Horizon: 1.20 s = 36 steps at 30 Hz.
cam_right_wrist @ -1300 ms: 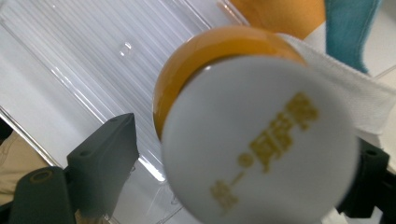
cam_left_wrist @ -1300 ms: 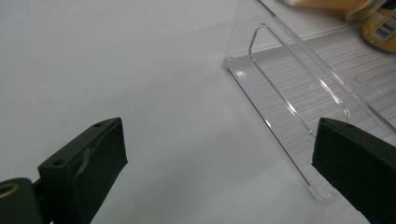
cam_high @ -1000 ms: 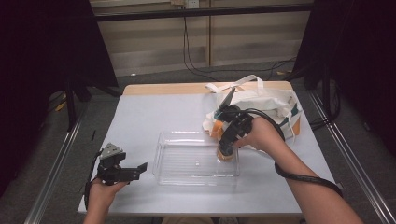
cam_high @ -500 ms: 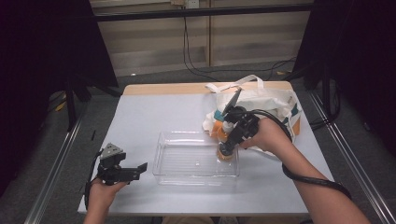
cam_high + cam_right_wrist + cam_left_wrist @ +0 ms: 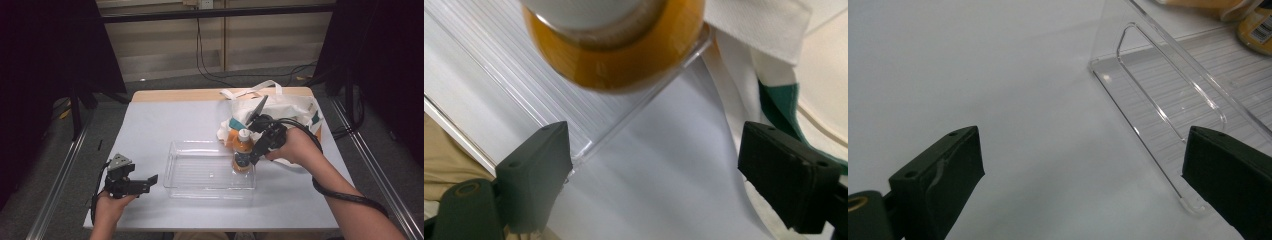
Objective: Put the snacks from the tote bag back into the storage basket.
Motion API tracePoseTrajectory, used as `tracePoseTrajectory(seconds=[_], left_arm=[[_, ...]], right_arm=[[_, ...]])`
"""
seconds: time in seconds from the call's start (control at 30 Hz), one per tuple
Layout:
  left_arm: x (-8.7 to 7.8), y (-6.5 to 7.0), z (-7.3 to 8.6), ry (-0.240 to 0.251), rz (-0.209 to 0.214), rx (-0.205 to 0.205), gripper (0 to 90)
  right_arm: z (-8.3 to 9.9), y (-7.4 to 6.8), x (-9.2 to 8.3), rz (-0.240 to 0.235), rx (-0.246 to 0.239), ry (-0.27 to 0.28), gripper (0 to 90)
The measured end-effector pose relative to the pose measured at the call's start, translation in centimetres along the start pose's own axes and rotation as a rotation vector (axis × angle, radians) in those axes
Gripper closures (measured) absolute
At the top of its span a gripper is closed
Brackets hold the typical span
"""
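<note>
Item: orange bottle (image 5: pixel 242 152), upright in clear tray (image 5: pixel 210 172), right end, just beyond right gripper (image 5: pixel 256 150) fingers, spread, apparently released. Left gripper (image 5: pixel 142 184) spread, idle. Next: withdraw, fetch from tote bag (image 5: pixel 295 112)

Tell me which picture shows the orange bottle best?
The high view: the orange plastic bottle with the white cap stands whole and upright in the clear plastic tray, beside the right claw. The right gripper view shows a blurred close-up of it; the left gripper view catches a corner.
</note>
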State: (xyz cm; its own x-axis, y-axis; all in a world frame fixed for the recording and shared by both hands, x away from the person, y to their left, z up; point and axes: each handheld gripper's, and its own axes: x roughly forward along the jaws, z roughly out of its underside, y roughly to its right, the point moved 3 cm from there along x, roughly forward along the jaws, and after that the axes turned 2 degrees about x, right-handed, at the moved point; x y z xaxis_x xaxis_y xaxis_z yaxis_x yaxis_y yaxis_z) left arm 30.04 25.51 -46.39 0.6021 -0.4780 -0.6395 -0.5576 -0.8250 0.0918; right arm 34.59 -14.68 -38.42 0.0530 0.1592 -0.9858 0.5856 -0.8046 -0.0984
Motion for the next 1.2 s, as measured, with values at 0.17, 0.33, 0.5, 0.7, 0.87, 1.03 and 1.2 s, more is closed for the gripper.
tracePoseTrajectory(seconds=[0.17, 0.33, 0.5, 0.7, 0.87, 1.03, 1.2], left_arm=[[0.0, 0.0, 0.0, 0.001, -0.001, -0.004, 2.9], [0.0, 0.0, 0.0, 0.000, -0.001, -0.004, 2.8], [0.0, 0.0, 0.0, 0.000, 0.000, -0.005, 2.9], [0.0, 0.0, 0.0, -0.003, 0.002, -0.003, 2.8], [-0.1, 0.0, 0.0, -0.003, 0.000, -0.002, 2.8], [-0.1, 0.0, 0.1, -0.004, 0.000, -0.001, 2.8], [-0.1, 0.0, 0.1, -0.005, 0.001, 0.000, 2.9]], right_arm=[[0.6, 0.6, -0.2, -0.003, 0.013, 0.012, 13.4], [1.2, 0.9, -0.1, 0.006, 0.012, 0.007, 13.4], [1.6, 1.1, -0.1, 0.007, 0.005, 0.014, 13.3], [2.1, 1.1, 0.1, 0.019, 0.007, 0.005, 13.4], [2.4, 1.2, 0.4, 0.014, 0.001, -0.003, 13.5], [2.9, 1.3, 0.7, 0.008, -0.002, 0.006, 13.4], [3.4, 1.6, 0.8, 0.000, 0.005, 0.010, 13.4]])
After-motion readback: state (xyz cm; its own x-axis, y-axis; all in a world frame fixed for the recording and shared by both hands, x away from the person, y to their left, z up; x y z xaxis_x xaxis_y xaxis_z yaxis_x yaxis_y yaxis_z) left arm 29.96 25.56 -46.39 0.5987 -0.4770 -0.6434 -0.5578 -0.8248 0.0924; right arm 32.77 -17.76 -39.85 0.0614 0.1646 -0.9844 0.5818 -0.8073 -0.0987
